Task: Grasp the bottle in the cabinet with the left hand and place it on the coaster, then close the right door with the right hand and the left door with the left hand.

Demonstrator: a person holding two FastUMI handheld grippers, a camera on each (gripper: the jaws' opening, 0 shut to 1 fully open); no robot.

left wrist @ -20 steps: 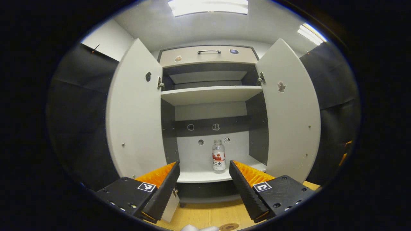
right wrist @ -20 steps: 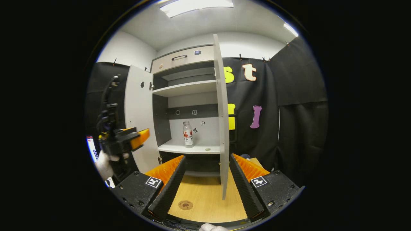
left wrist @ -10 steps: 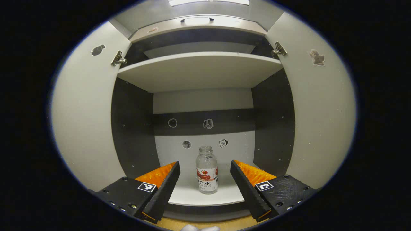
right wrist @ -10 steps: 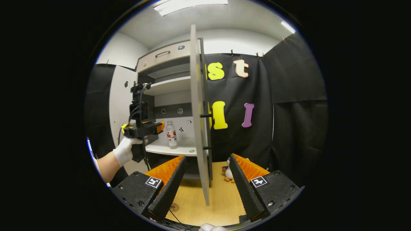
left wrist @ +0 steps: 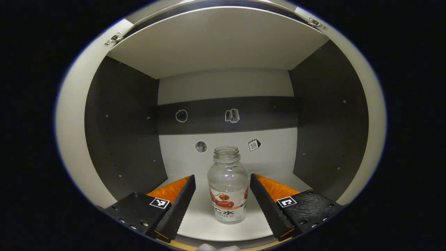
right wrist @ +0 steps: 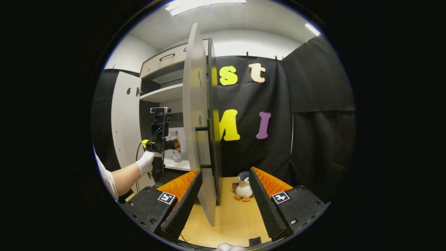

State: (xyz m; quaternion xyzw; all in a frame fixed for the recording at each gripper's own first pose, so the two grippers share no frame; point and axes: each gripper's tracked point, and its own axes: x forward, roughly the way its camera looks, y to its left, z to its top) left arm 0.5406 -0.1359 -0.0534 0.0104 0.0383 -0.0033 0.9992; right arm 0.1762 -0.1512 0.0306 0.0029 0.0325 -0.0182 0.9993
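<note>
In the left gripper view a clear, capless bottle point(left wrist: 228, 186) with a red-and-white label stands upright on the cabinet's white lower shelf point(left wrist: 226, 228). My left gripper point(left wrist: 223, 181) is open, with the bottle between its fingers and a gap on each side. In the right gripper view the left gripper point(right wrist: 161, 144), held by a gloved hand point(right wrist: 144, 163), reaches into the cabinet at the bottle point(right wrist: 176, 146). My right gripper point(right wrist: 223, 176) is open, low over the wooden floor, with the edge of the open right door point(right wrist: 197, 115) just ahead between its fingers. The left door point(right wrist: 122, 118) stands open.
A stuffed penguin point(right wrist: 243, 185) sits on the wooden floor point(right wrist: 233, 219) right of the right door. The door carries a dark bar handle point(right wrist: 210, 143) on its outer face. An upper shelf point(left wrist: 216, 38) roofs the compartment; dark side walls point(left wrist: 122, 132) close it in.
My left gripper has gone forward into the cabinet until the bottle stands between its fingers. My right gripper has shifted right, so the right door now shows edge-on and the penguin has come into sight.
</note>
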